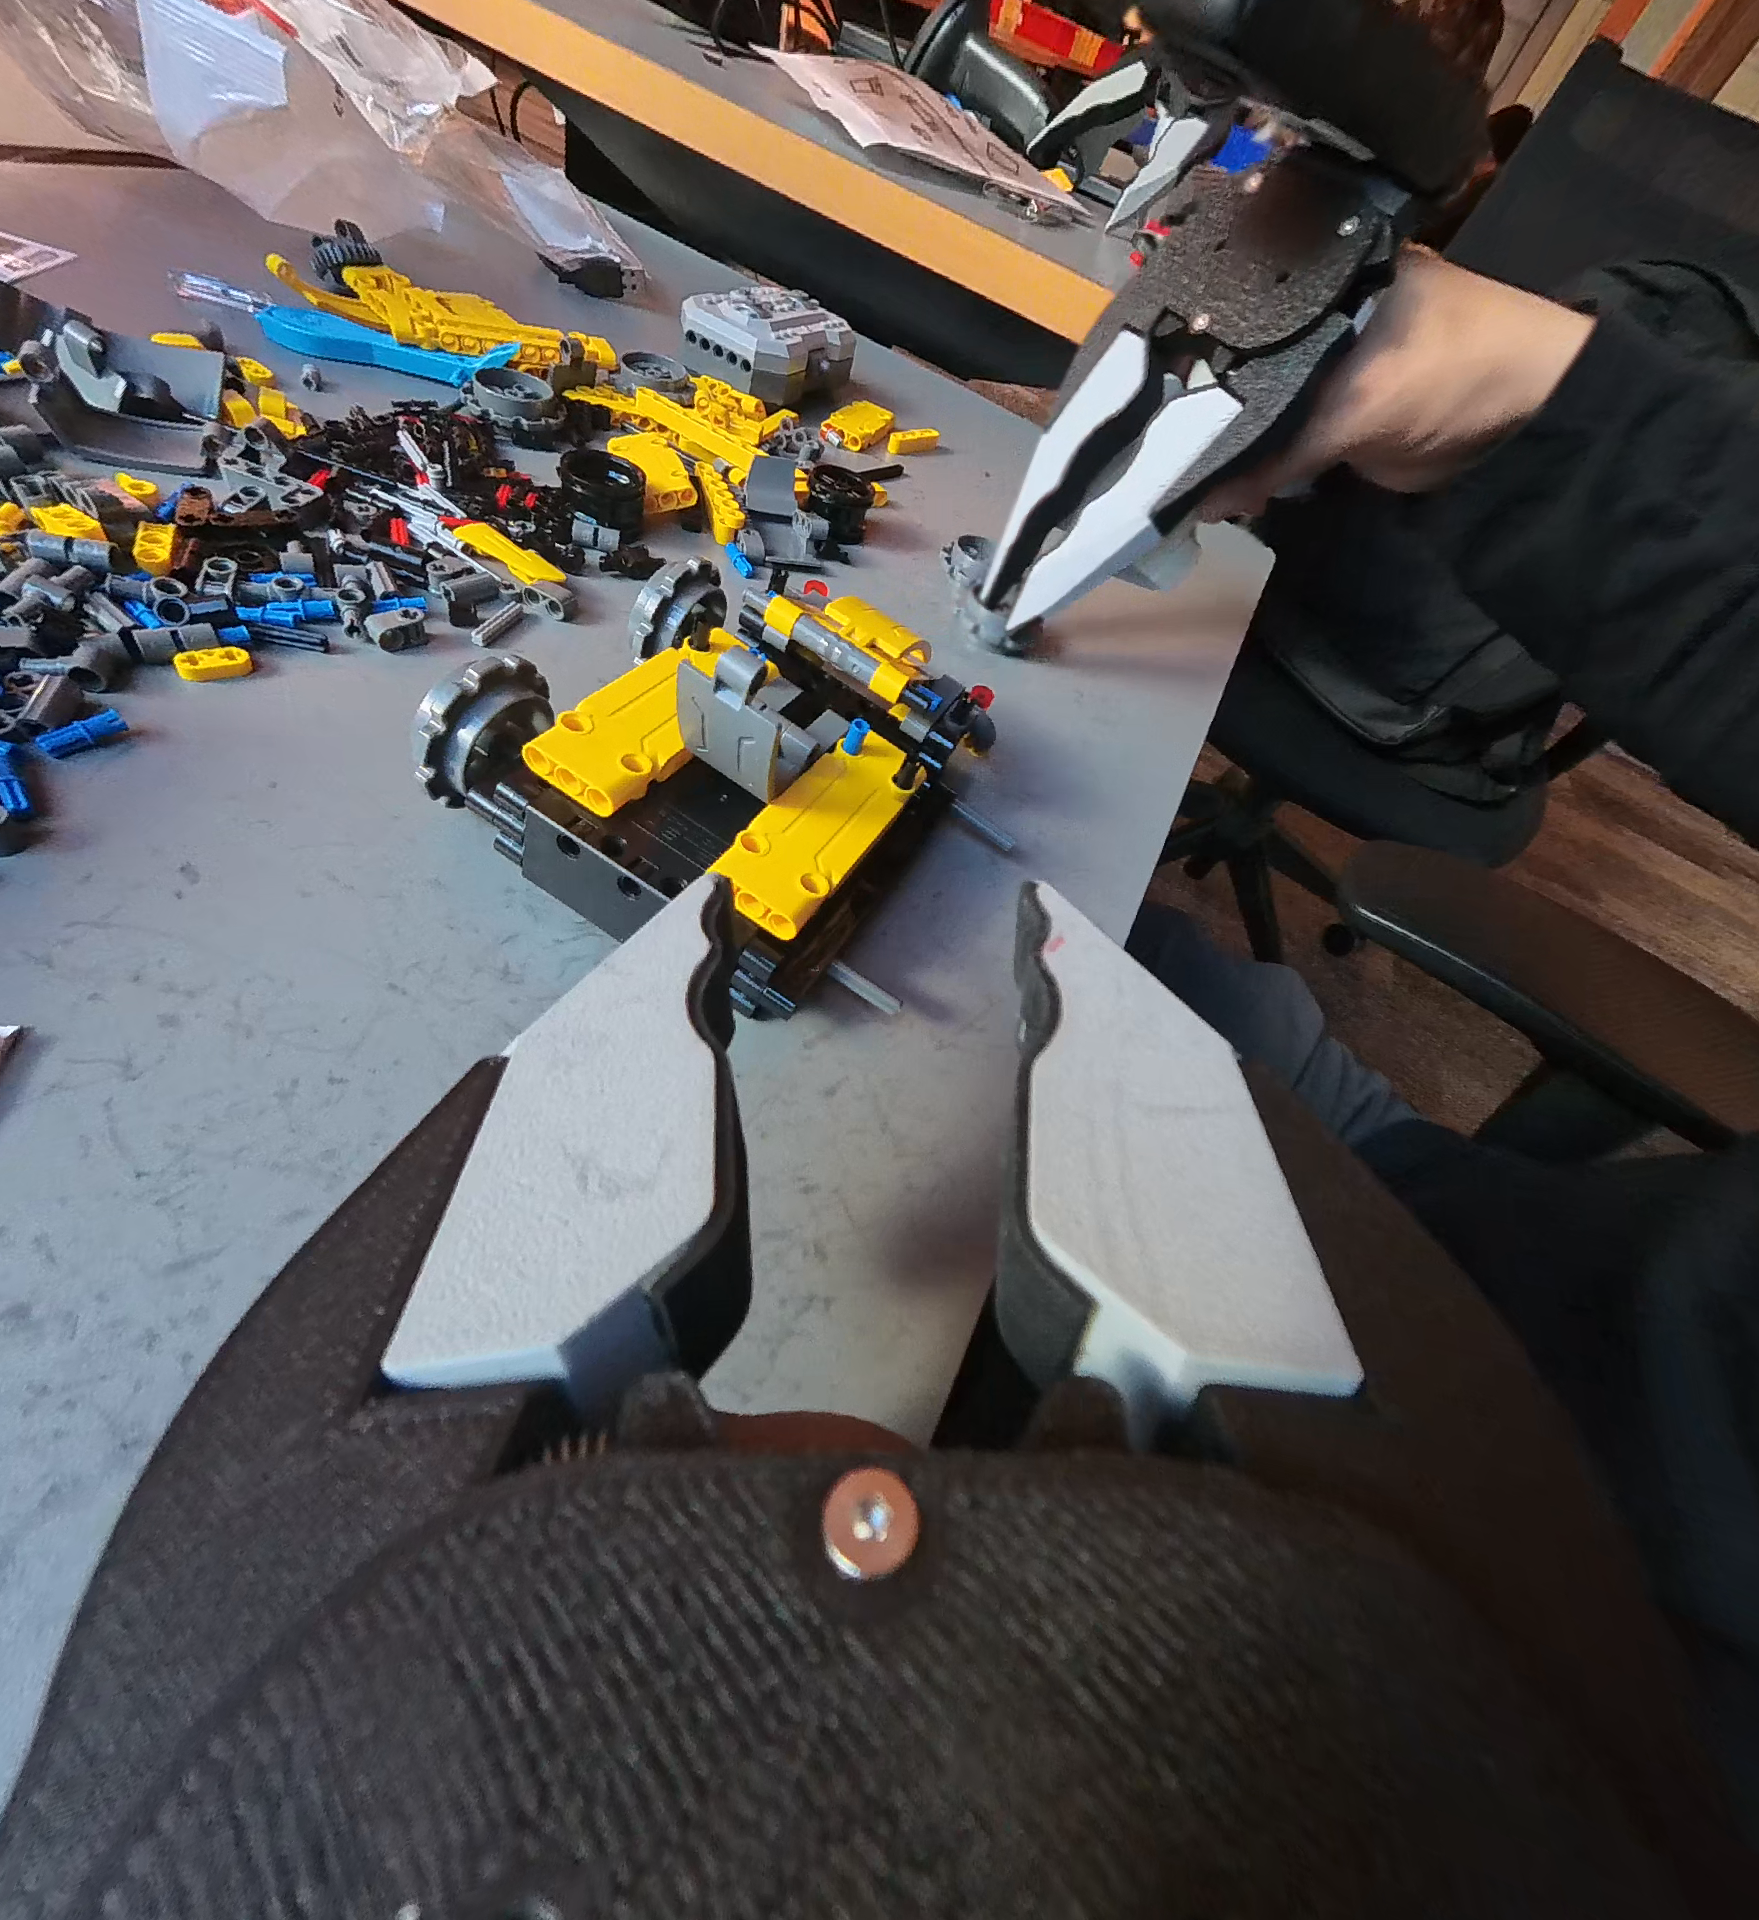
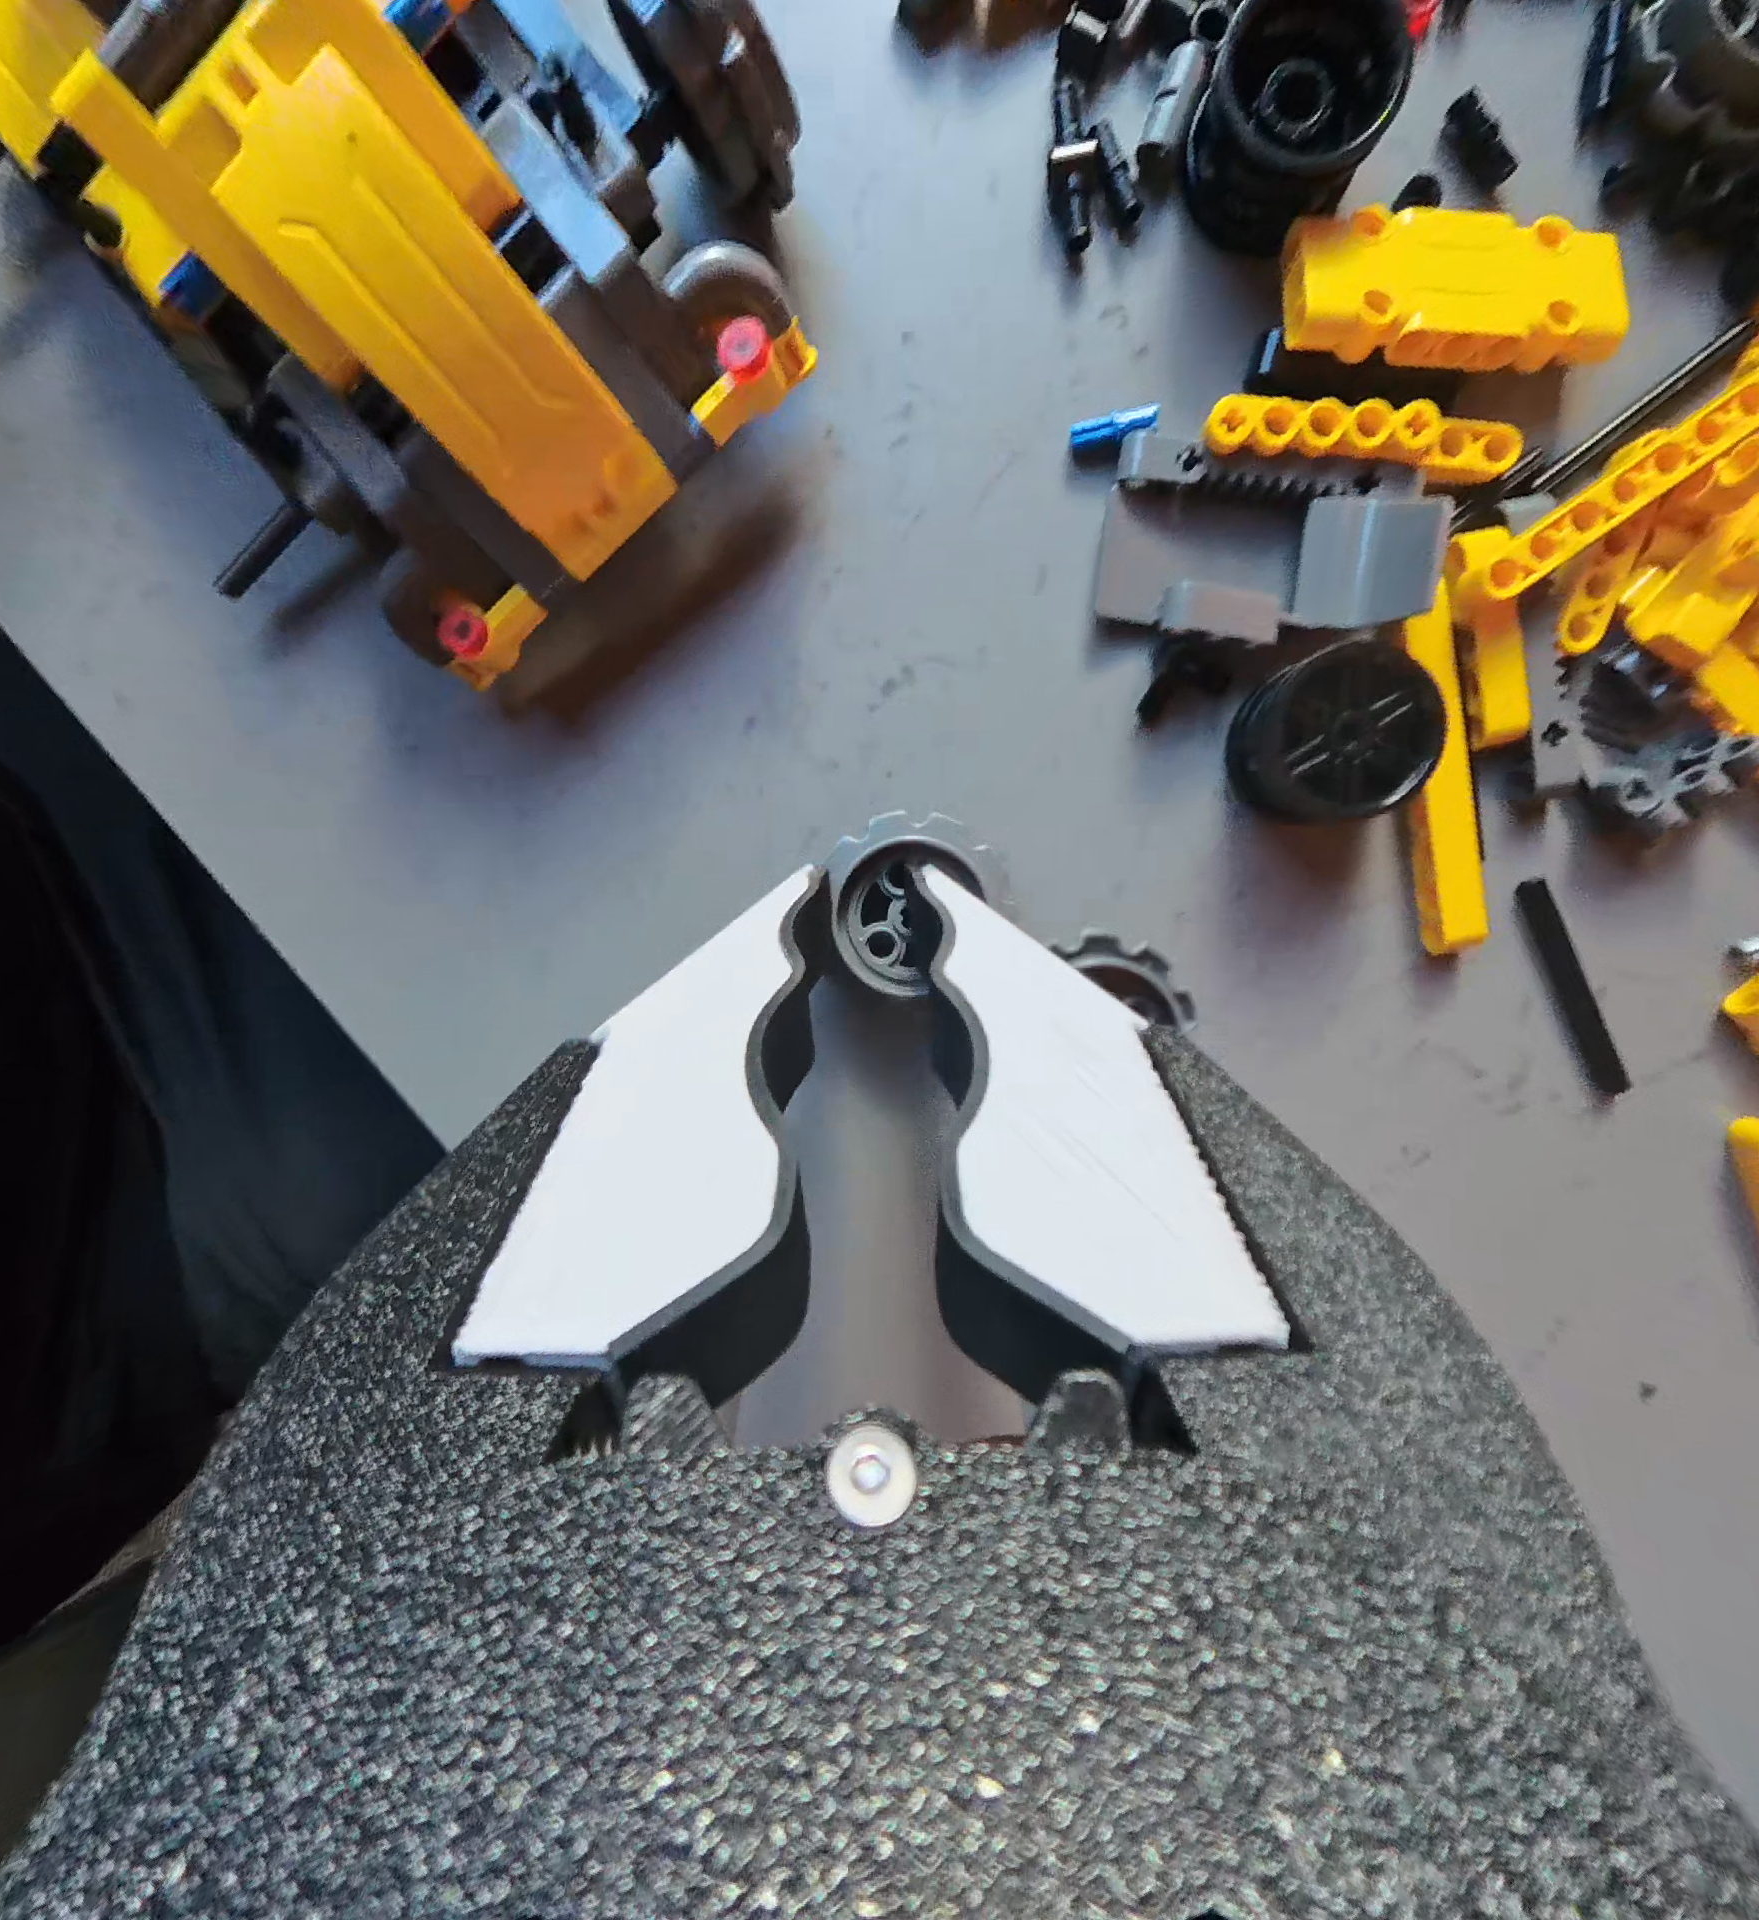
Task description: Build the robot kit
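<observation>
Two grippers: both in view over one grey table point(image 1: 231, 935), each held by a person.
Right gripper point(image 2: 870, 904): fingers drawn together on a small grey toothed wheel point(image 2: 890, 935), tips pinching its rim and hub while it rests on the table; a second toothed wheel point(image 2: 1129, 971) lies just beside it (partly hidden under the right finger).
Left gripper point(image 1: 870, 914): fingers apart, holding nothing, its left tip right over the near end of the half-built yellow vehicle point(image 1: 709, 769); whether it touches, I cannot tell.
Half-built yellow vehicle: the landmark here, standing near the table's edge with two toothed wheels fitted on its far side and bare axles sticking out on the near side.
Clamped wheel: just beyond the vehicle's red-studded end, close to the table edge.
Loose parts pile point(image 1: 179, 540): yellow, blue, black and grey pieces spread well to the far side of the vehicle; black tyres point(image 2: 1337, 727) and yellow beams point(image 2: 1363, 431) lie nearer.
Grip, as I judge it: the hold looks off-centre, one tip inside the hub; a squarer pinch across the rim would keep the wheel from twisting or sliding toward the edge.
</observation>
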{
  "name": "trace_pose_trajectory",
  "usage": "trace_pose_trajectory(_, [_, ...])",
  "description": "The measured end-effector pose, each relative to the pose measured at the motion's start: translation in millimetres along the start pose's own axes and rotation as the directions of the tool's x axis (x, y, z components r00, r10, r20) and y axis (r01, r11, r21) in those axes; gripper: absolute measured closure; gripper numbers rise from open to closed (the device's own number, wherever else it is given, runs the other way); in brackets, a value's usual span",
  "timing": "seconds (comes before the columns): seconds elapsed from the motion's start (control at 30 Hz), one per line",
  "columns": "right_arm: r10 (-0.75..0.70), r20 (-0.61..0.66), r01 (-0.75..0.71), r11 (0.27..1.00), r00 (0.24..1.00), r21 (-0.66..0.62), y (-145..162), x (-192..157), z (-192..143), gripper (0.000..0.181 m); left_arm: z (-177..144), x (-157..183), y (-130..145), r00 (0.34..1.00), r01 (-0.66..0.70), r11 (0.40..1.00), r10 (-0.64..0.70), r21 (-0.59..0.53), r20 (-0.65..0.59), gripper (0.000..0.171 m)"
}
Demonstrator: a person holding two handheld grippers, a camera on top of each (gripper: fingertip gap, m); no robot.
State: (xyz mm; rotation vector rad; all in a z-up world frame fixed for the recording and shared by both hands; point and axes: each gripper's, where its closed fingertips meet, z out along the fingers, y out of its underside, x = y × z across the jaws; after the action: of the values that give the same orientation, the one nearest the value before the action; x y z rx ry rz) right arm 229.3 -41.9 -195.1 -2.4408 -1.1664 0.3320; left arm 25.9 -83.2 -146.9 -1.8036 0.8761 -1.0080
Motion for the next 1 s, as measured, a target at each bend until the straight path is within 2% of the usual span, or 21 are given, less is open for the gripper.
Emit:
trace_pose_trajectory(0.1, [0.002,0.004,-0.002,1.0,1.0,0.006,6,-6,-5,0.166,0,0,0,1.0,0.001,1.0,-0.001,-0.002,0.002,0.121])
trace_pose_trajectory(0.2, [0.015,0.019,-0.016,0.997,1.0,0.072,-7,-7,-10,0.165,0,-1,0,1.0,-0.001,1.0,0.001,-0.002,0.005,0.121])
trace_pose_trajectory(0.33, [0.004,-0.031,0.002,0.983,1.0,0.185,-44,6,-14,0.166,0,-1,0,1.0,-0.001,1.0,0.001,-0.003,0.006,0.121])
trace_pose_trajectory(0.47, [-0.022,-0.085,0.044,0.963,0.996,0.267,-91,22,0,0.169,0,-1,0,1.0,0.002,1.0,-0.002,0.0,0.004,0.121])
trace_pose_trajectory(0.6, [-0.076,-0.077,0.092,0.965,0.994,0.244,-126,30,26,0.173,-1,0,-1,1.0,0.007,1.0,-0.007,0.004,-0.004,0.121])
trace_pose_trajectory(0.7, [-0.12,-0.081,0.133,0.973,0.99,0.187,-140,37,44,0.176,-1,0,-1,1.0,0.015,1.0,-0.015,0.007,-0.014,0.121])
trace_pose_trajectory(0.83, [-0.137,-0.067,0.142,0.986,0.988,0.086,-138,45,58,0.176,-2,1,-2,0.999,0.028,1.0,-0.027,0.011,-0.027,0.121])
trace_pose_trajectory(1.0, [-0.132,-0.034,0.134,0.989,0.991,0.07,-134,37,62,0.176,-2,0,-2,0.998,0.043,0.999,-0.043,0.009,-0.037,0.12])
